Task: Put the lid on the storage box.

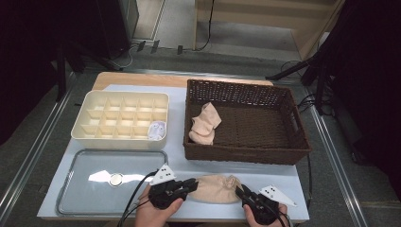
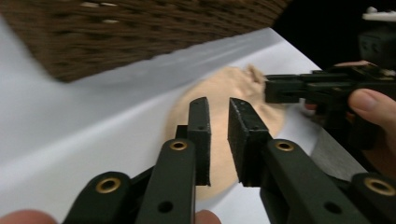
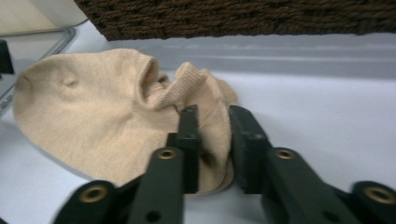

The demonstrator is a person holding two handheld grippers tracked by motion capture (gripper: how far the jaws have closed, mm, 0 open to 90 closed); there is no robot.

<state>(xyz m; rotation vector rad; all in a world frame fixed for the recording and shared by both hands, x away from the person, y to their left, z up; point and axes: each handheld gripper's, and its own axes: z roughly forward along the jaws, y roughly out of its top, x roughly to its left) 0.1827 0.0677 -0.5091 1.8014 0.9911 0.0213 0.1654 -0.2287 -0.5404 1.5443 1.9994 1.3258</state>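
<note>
Pale blue table [image 1: 283,175] with a wicker basket [image 1: 246,153] at 1 o'clock and a divided organizer [image 1: 80,135] at 10. At 6, near the front edge, lies a beige sock [image 1: 215,188], flat-ish with a bunched cuff. Left tongs [image 1: 191,184] sit at its toe end, jaws narrow with nothing pinched that I can see. Right tongs [image 3: 212,135] are narrow too, with the cuff fold between the jaws. I'd get both grips on fabric before lifting, otherwise it'll just drag.
</note>
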